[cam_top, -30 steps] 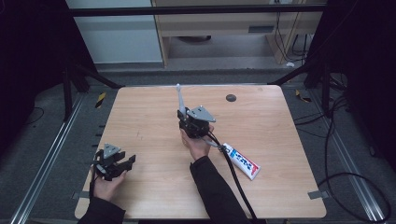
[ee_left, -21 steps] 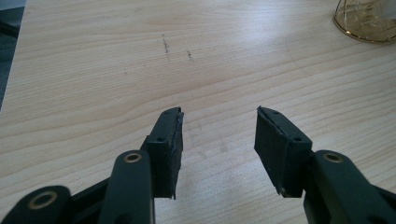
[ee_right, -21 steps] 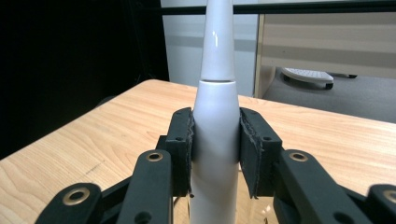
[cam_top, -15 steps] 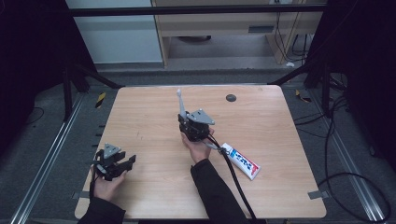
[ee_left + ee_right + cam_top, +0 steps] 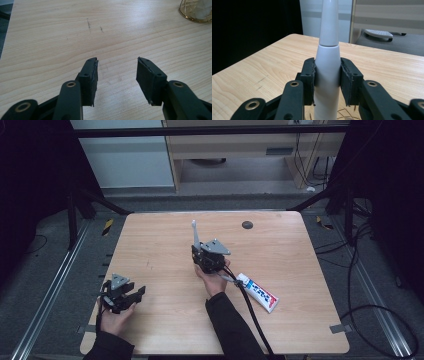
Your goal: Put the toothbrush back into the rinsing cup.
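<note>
Gripping a white electric toothbrush by its handle, the right claw sits near the middle of the counter, the person's right hand wrapped around its body from behind and the forearm running back toward the counter's near edge. In the right gripper view both black pads press against the toothbrush handle on either side, and the handle stands upright between them, its narrower neck rising out of the top of the picture. From the high view the toothbrush sticks up and slightly away from the person, above the claw. A gold wire holder shows just below the handle in the right gripper view; whether the toothbrush touches it I cannot tell. A toothpaste tube lies flat on the counter just to the right of the right hand, beside the trailing cable.

The left claw rests low at the near left corner of the counter, held in the left hand and pointing toward the middle. Its jaws stand apart with bare wood between them, grasping nothing.
</note>
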Demonstrator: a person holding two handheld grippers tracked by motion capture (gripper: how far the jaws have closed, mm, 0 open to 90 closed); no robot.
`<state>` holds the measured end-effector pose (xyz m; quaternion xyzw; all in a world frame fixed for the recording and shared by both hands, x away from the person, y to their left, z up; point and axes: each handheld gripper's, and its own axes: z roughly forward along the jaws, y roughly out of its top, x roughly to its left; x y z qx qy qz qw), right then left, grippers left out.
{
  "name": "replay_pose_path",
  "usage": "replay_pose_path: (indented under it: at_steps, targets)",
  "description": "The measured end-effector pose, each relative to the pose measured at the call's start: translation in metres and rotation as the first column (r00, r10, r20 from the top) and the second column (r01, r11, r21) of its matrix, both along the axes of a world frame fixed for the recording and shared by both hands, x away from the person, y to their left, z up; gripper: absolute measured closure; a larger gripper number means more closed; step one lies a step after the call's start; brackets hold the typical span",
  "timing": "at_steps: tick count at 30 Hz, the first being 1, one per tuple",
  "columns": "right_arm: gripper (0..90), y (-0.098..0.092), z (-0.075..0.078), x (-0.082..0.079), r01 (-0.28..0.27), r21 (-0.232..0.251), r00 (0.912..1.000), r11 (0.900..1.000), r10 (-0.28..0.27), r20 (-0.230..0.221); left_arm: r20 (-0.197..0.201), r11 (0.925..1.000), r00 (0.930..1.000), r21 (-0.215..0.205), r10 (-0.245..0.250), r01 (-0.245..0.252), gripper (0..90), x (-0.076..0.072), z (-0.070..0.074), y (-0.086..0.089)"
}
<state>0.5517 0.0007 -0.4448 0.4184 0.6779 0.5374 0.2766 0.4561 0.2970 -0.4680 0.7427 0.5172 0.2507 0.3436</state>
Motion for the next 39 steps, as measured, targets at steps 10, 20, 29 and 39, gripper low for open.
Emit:
replay_pose_path:
  at_steps: [10,20,29,39]
  targets:
    - [62.6,-0.003,0.004,-0.006,-0.014,-0.03,0.9999,0.999,0.013,-0.008,0.0,1.0,1.0,0.0,-0.001,0.001,51.0,0.0,0.0,-0.001]
    - [68.2,-0.008,0.001,-0.004,-0.017,-0.041,0.999,0.999,0.015,-0.042,0.001,1.0,1.0,0.0,0.0,0.0,51.0,0.0,0.0,-0.001]
    - [68.1,-0.018,0.008,-0.008,-0.024,-0.045,0.9992,0.999,0.023,-0.034,0.0,1.0,1.0,-0.002,0.0,0.0,50.9,0.0,0.0,-0.001]
    - [57.2,-0.057,0.037,-0.031,-0.025,-0.06,0.9995,0.998,0.024,-0.019,-0.007,1.0,1.0,-0.006,0.0,-0.001,50.6,0.0,0.0,0.0]
